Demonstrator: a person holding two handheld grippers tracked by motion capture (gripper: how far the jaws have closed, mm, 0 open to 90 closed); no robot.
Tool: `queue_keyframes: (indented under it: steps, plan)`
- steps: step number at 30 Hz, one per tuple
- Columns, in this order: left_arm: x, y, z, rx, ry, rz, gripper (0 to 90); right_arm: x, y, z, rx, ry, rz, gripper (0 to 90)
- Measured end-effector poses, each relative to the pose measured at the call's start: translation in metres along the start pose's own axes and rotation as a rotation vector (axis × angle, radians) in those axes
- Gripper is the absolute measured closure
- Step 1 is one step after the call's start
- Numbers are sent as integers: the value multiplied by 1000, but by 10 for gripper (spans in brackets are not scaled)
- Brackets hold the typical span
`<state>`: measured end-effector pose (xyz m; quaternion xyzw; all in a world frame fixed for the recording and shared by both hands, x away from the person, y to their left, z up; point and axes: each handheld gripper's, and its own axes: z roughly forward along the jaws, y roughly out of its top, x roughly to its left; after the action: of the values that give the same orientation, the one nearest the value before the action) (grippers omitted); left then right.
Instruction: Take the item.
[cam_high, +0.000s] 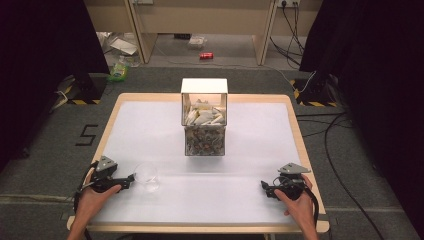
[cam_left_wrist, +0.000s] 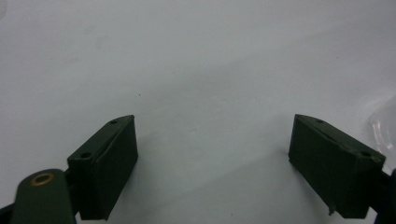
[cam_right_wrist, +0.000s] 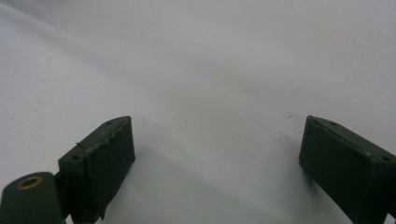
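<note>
A clear box (cam_high: 204, 125) with a white top stands at the table's middle back, full of small pale pieces. A clear plastic cup (cam_high: 146, 176) sits near the front left; its edge shows at the right border (cam_left_wrist: 385, 126) of the left gripper view. My left gripper (cam_high: 131, 179) rests on the white surface just left of the cup, jaws wide apart over bare table (cam_left_wrist: 212, 154). At the front right my right gripper (cam_high: 263, 187) lies on the table, pointing left, jaws spread with nothing between them (cam_right_wrist: 217, 158).
The white table top (cam_high: 250, 145) has a wooden rim. Beyond it lie grey floor, cables at the right (cam_high: 330, 135), black stands at both back corners and a red can (cam_high: 206, 55) on the floor.
</note>
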<state>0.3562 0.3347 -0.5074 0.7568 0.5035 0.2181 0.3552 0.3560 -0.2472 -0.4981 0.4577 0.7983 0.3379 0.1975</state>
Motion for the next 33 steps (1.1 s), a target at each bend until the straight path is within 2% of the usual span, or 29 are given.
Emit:
queue_keyframes:
  steps: [7, 10, 17, 26, 33]
  plan:
    - [3, 0, -1, -5, -19, -11, 147, 0, 0, 0, -1, 2, 2, 109]
    - [3, 1, -4, -10, -8, 7, 157, 0, 0, 0, -1, 1, 1, 109]
    - [7, 11, -23, -76, 8, 9, 166, 0, 0, 0, -2, 1, 1, 109]
    - [0, 28, -49, -157, -3, 32, 175, 0, 0, 0, -2, 1, 1, 109]
    - [4, 37, -62, -180, 4, 40, 175, 0, 0, 0, -1, 0, 1, 109]
